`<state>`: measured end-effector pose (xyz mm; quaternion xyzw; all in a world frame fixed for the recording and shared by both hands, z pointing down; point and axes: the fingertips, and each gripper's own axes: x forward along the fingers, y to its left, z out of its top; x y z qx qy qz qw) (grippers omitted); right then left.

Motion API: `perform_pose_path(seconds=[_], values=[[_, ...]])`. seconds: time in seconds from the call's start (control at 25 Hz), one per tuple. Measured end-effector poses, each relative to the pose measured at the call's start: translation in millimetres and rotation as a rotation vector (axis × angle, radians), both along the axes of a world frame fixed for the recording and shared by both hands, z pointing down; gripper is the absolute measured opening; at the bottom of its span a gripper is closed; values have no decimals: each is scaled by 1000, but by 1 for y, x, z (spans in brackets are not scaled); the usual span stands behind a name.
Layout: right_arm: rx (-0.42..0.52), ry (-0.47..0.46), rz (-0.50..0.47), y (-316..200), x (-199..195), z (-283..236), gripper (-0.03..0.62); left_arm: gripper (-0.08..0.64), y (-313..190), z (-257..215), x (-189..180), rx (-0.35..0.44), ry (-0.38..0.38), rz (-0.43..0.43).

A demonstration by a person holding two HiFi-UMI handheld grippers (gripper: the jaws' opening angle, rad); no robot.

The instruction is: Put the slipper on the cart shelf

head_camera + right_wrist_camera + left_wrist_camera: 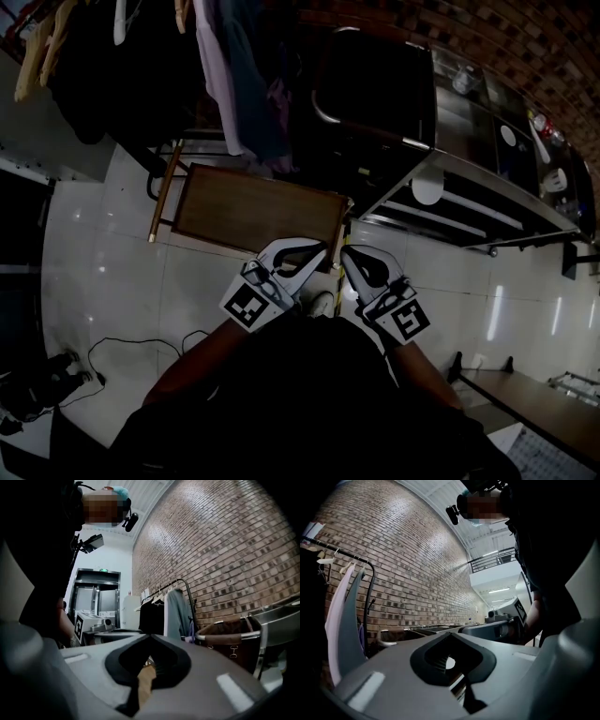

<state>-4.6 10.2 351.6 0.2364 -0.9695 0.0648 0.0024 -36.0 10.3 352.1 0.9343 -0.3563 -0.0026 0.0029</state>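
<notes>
In the dim head view both grippers sit close in front of the person's body and point forward. My left gripper [317, 249] and my right gripper [348, 253] are shut, tips together, with nothing between them. The left gripper view shows its jaws [449, 635] meeting on empty air. The right gripper's jaws [150, 637] meet the same way. A steel cart with shelves [469, 202] stands ahead to the right, with a pale round object [427, 190] on it. A pale shape [322, 302] lies on the floor between the grippers; I cannot tell whether it is the slipper.
A brown wooden-topped low cart [253, 211] stands just ahead of the grippers. A clothes rack with hanging garments [239, 66] is behind it. A dark hamper with a steel frame [234, 639] stands by the brick wall. A cable [131, 345] trails on the white floor at left.
</notes>
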Motion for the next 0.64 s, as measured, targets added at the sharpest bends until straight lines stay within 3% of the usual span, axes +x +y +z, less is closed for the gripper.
perform_pose_path(seconds=[0.64], values=[[-3, 8, 2, 2, -1, 6, 0, 5, 8, 5, 4, 0, -5, 13]])
